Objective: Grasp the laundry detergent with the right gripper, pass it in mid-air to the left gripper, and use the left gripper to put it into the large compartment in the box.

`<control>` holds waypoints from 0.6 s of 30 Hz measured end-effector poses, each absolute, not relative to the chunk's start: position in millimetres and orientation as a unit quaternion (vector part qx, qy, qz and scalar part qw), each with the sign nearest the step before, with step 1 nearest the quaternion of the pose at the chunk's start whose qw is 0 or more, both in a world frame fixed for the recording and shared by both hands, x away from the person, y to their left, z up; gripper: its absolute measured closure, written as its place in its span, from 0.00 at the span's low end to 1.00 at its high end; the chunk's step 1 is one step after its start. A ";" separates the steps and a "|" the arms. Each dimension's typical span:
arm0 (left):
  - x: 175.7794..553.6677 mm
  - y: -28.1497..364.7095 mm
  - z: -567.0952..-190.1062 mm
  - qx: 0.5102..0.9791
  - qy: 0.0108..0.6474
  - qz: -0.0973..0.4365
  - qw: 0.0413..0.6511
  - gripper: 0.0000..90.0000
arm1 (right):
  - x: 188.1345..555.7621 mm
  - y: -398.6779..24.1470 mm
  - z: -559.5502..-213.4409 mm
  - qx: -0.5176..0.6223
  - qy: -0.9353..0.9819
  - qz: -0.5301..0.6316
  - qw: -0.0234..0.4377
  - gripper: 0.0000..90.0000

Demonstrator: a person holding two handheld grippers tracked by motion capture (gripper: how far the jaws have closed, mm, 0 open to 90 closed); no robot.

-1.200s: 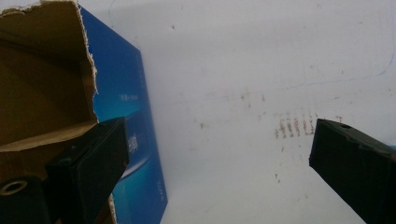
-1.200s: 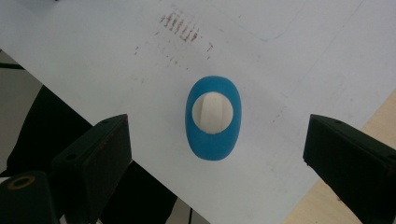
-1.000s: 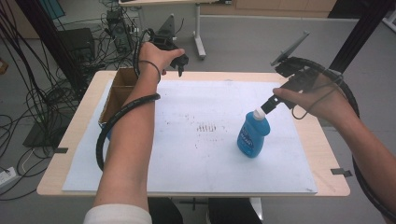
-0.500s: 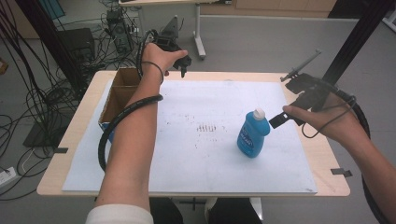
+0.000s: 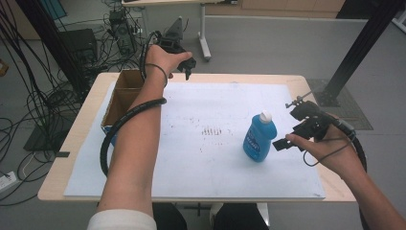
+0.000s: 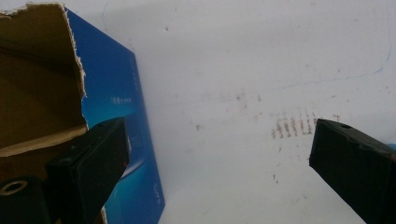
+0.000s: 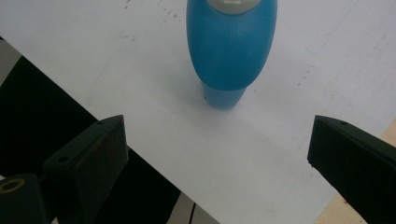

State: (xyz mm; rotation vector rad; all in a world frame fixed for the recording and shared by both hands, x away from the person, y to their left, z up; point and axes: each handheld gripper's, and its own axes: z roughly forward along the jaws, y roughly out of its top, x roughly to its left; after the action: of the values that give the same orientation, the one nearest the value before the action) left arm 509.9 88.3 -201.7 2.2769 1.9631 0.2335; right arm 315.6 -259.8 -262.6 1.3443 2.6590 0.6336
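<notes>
A blue bottle (image 5: 259, 139) with a white cap stands upright on the white sheet (image 5: 206, 158), right of centre. My right gripper (image 5: 281, 143) is low beside the bottle's right side, a short gap away. Its jaws have just been opening and stand wide, with nothing between them. In the right gripper view the bottle (image 7: 231, 46) stands just ahead of the open gripper (image 7: 219, 120). My left gripper (image 5: 187, 72) hovers over the table's far edge. In the left gripper view its jaws (image 6: 219, 128) are spread wide over bare paper.
An open cardboard box (image 5: 119, 98) with blue sides sits at the table's left; its torn rim (image 6: 74, 60) is near my left jaw. Brown smudges (image 5: 213, 130) mark the middle of the sheet. Cables and stands crowd the floor behind and to the left.
My right gripper has left the bottle's cap, dropped and drawn back to the right of the bottle. The bottle stays upright. The left hand has held still.
</notes>
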 end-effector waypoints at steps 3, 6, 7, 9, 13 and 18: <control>510.0 88.5 -202.3 0.754 0.650 0.078 0.063 0.06 | 312.5 -260.8 -270.5 0.440 0.871 0.214 0.052 0.05; 510.1 87.9 -204.0 0.754 0.649 0.079 0.063 0.06 | 306.9 -263.0 -289.0 0.435 0.863 0.248 0.066 0.05; 510.1 87.9 -204.0 0.754 0.649 0.079 0.063 0.06 | 306.9 -263.0 -289.0 0.435 0.863 0.248 0.066 0.05; 510.0 87.4 -205.5 0.755 0.649 0.079 0.061 0.06 | 303.3 -263.3 -299.8 0.434 0.857 0.266 0.080 0.05; 509.7 86.9 -207.5 0.755 0.648 0.078 0.061 0.06 | 299.5 -262.7 -318.0 0.434 0.849 0.287 0.091 0.05; 508.8 87.3 -209.5 0.755 0.648 0.079 0.062 0.06 | 294.0 -259.9 -338.5 0.430 0.837 0.318 0.116 0.05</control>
State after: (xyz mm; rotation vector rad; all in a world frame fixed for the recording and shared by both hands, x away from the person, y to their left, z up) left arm 508.8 87.3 -209.5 2.2837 1.9583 0.2378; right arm 294.0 -259.9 -338.5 1.2602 2.4516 0.9306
